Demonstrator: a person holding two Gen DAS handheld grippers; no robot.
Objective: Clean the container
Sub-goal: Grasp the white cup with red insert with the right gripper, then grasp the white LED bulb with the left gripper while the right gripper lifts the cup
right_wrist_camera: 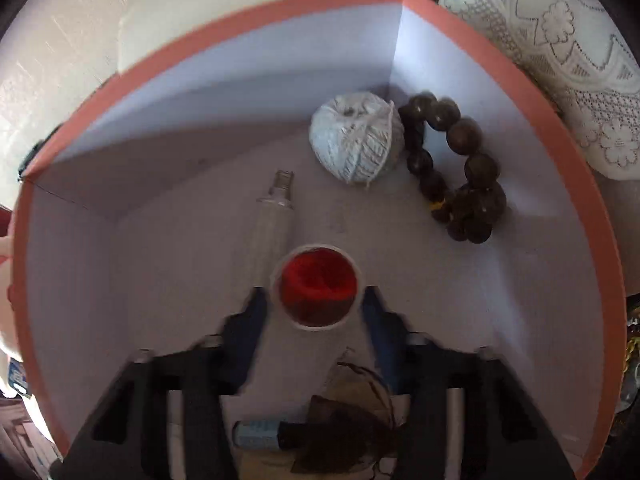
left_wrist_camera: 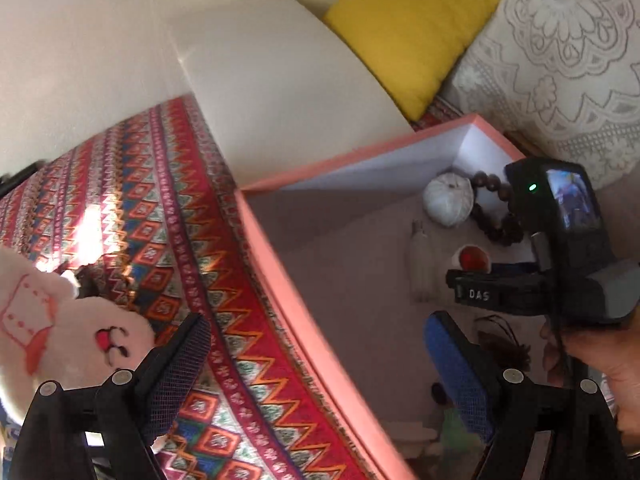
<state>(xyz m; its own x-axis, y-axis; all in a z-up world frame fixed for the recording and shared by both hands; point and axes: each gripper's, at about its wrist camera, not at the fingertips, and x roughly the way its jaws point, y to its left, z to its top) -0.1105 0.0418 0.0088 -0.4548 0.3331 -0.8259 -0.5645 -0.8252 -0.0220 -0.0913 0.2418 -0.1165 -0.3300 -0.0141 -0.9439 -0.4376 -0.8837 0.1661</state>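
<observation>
Right gripper (right_wrist_camera: 316,300) spread wide astride white cup (right_wrist_camera: 317,287) of red thread, pads not touching it, down inside pink box (right_wrist_camera: 592,208). Bare floor leftward; string ball (right_wrist_camera: 357,137), beads (right_wrist_camera: 456,168) crowd far corner. Left gripper (left_wrist_camera: 320,364) open, empty, over rim.

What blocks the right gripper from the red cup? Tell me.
Nothing visible. The right gripper is open with the cup already between its fingers; the glass bottle lies just left, outside the left finger.
</observation>
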